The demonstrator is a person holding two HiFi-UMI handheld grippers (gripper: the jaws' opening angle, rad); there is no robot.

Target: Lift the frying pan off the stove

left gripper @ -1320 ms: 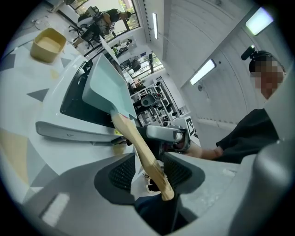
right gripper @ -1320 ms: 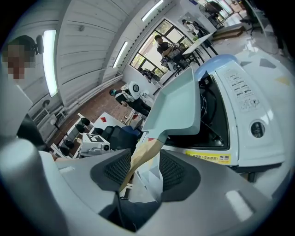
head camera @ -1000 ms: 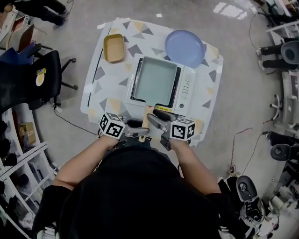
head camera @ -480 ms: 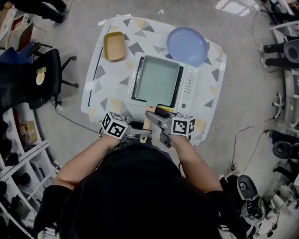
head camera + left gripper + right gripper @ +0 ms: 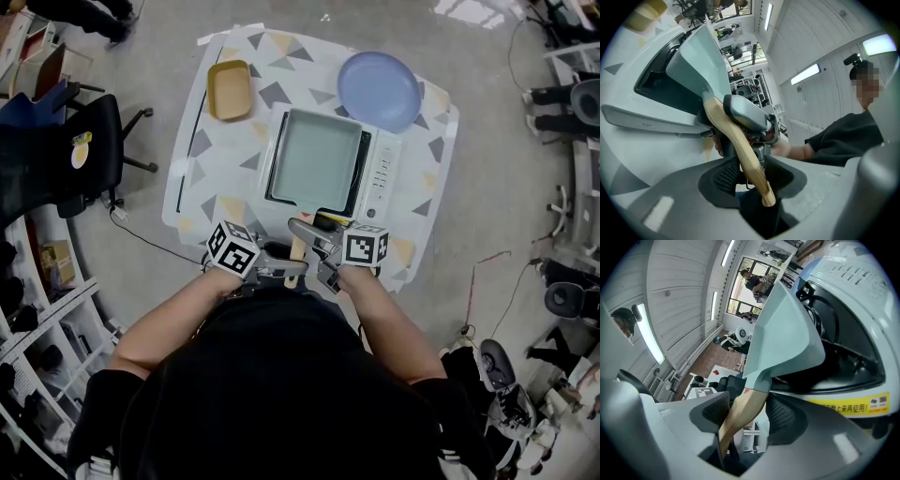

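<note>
Right gripper view: the right gripper [image 5: 747, 414] has its two pads [image 5: 782, 416] wide apart. The jaws have just been opening. The wooden handle [image 5: 740, 414] runs through the gap. It comes close to the left pad, and there is a clear space by the right pad. So this gripper is around the handle but not squeezing it.

The left gripper [image 5: 746, 177] comes at the handle from the other side. Its pads [image 5: 724, 176] also stand on both sides of the wood. I can see a thin dark gap on each side, so it looks loose too, not pinching.

With the right jaws now wide, I think nothing holds the handle tight. The lift has not begun. At least one gripper must close on the wood before the pan can go up.

Farther out, the handle joins the pale green pan [image 5: 314, 159]. The pan is square and flat, and it sits on top of the white stove [image 5: 382, 173]. From above, the stove stands in the middle of the table [image 5: 220, 173]. The handle sticks out over the near side, toward the person, right between the two grippers. Behind the stove are a blue plate [image 5: 379, 91] and a yellow dish [image 5: 229, 90], well away from the grippers.
</note>
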